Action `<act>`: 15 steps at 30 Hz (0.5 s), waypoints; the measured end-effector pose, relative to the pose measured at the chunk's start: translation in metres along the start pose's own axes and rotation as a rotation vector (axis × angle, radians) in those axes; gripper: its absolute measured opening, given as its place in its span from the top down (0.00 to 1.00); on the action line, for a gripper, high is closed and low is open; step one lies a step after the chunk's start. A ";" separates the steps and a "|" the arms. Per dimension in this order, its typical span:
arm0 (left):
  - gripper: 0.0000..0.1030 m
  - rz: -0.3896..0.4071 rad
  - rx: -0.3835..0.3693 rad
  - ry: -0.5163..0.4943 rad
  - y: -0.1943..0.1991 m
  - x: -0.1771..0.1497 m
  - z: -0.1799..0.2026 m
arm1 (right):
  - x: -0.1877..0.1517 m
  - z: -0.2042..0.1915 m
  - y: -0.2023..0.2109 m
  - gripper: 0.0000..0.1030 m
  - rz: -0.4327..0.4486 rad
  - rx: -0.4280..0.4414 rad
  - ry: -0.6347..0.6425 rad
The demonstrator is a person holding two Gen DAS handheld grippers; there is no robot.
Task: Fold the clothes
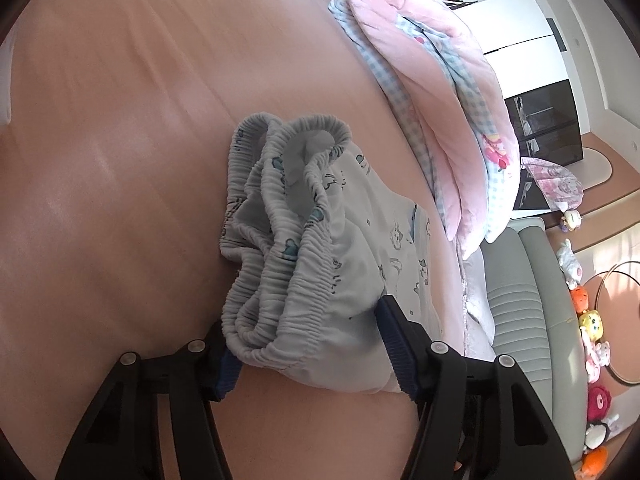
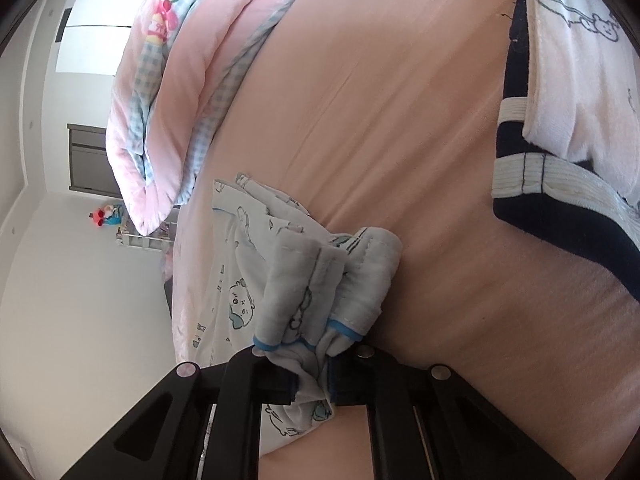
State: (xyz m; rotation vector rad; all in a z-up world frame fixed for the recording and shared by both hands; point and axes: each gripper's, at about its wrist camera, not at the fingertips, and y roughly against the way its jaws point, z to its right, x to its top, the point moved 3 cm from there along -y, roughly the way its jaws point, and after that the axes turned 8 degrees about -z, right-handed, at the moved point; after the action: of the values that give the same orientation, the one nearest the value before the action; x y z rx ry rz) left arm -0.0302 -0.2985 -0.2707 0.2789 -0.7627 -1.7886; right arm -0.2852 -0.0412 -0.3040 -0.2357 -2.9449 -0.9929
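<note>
Garment position: the printed light-blue shorts [image 1: 320, 240] lay bunched on the pink bed sheet [image 1: 120, 160], near the bed's edge where the folded pink quilt [image 1: 432, 92] rested. The left tool [image 1: 312, 352] stood about half apart, its pads bracketing the gathered elastic waistband [image 1: 280, 312] and apparently pressing it. The right tool [image 2: 314, 364] was clamped together on the blue-trimmed leg hems [image 2: 312, 344]. Other folded clothes [image 2: 560, 100] lay farther across the bed. Recommended procedure, as judged: both grips should have been confirmed through all layers, then the two ends drawn apart evenly to flatten the shorts before folding. A single-layer pinch would likely have let the fabric slip and twist.
</note>
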 end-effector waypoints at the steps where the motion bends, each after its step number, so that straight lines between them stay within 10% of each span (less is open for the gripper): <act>1: 0.49 -0.005 0.007 0.001 0.000 0.001 0.000 | 0.000 -0.002 0.000 0.96 0.002 -0.013 0.011; 9: 0.76 -0.034 0.114 -0.073 0.000 0.001 -0.003 | -0.001 -0.017 -0.003 0.96 0.010 -0.130 0.119; 15: 0.80 -0.027 0.376 -0.298 -0.008 -0.009 0.029 | -0.004 -0.047 -0.011 0.95 -0.020 -0.355 0.277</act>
State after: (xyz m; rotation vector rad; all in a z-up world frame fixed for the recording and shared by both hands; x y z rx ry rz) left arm -0.0485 -0.2785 -0.2547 0.2730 -1.3169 -1.7243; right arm -0.2844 -0.0790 -0.2734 -0.0664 -2.5170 -1.4193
